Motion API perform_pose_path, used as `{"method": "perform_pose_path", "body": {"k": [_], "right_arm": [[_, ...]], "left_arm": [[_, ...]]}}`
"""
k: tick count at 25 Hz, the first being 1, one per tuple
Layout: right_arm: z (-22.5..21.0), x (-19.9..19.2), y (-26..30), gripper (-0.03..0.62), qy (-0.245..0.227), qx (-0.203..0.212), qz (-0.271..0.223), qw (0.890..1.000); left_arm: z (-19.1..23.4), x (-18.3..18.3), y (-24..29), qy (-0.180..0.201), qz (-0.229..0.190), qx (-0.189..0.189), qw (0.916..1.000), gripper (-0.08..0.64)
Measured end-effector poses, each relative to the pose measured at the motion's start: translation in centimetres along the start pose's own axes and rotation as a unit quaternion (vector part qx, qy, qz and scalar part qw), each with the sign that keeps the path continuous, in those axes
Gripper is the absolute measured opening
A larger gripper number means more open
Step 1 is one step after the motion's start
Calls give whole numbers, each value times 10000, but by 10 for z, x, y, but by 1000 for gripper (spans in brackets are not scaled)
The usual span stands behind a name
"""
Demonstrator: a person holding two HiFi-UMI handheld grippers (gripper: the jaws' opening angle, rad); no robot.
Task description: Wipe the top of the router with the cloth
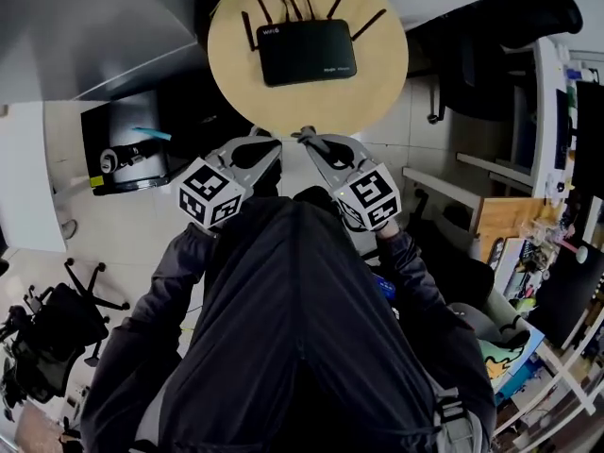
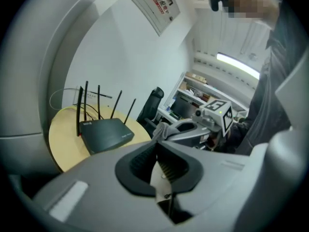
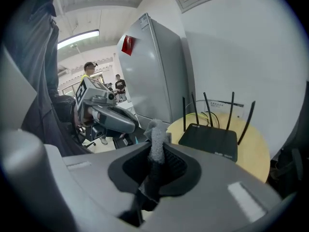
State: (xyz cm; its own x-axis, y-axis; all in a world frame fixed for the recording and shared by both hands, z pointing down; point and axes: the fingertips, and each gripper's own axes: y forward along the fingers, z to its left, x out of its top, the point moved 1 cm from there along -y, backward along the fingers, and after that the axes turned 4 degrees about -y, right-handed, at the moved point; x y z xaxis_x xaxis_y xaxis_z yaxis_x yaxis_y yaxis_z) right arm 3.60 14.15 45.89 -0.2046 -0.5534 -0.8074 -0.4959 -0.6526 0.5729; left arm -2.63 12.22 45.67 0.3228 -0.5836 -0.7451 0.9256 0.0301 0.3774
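The router (image 1: 307,52) is seen in the head view lying flat on a small round table (image 1: 377,102), its antennas (image 1: 283,3) raised along the far edge. Both tools are held well short of it, over the floor: the left gripper (image 1: 257,138) and the right gripper (image 1: 307,138), tips close together. No wiping has been begun. The cloth is too small to be made out here.

In the left gripper view, the left gripper (image 2: 155,151) is shown with its jaws pressed together and nothing between them. The router (image 2: 106,133) is seen beyond on the table (image 2: 63,144), and a grey wad of cloth (image 2: 161,129) shows at the tip of the other tool.

In the right gripper view, the right gripper (image 3: 155,151) is closed on the cloth (image 3: 156,132), which is pinched as a narrow bunch (only a small tuft stands clear of the tips). The router (image 3: 210,140) lies ahead, untouched.

Several failures can be expected. With so little cloth exposed, the casing could be scraped by the bare jaw tips. The antennas (image 3: 207,108) could be knocked if the stroke is carried too far back. A light router, pressed and dragged without being steadied, could be slid toward the table's rim, and the cloth could be pulled from the grip by friction.
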Motion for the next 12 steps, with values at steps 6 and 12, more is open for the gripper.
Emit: {"method": "perform_pose_path", "body": {"k": [6, 12], "right_arm": [[-48, 28, 67, 32, -493, 224, 407, 9977], [-112, 28, 150, 32, -1060, 437, 1004, 9883]], "left_arm": [[48, 36, 0, -88, -146, 82, 9998, 0], [82, 53, -4, -210, -328, 392, 9985, 0]]}}
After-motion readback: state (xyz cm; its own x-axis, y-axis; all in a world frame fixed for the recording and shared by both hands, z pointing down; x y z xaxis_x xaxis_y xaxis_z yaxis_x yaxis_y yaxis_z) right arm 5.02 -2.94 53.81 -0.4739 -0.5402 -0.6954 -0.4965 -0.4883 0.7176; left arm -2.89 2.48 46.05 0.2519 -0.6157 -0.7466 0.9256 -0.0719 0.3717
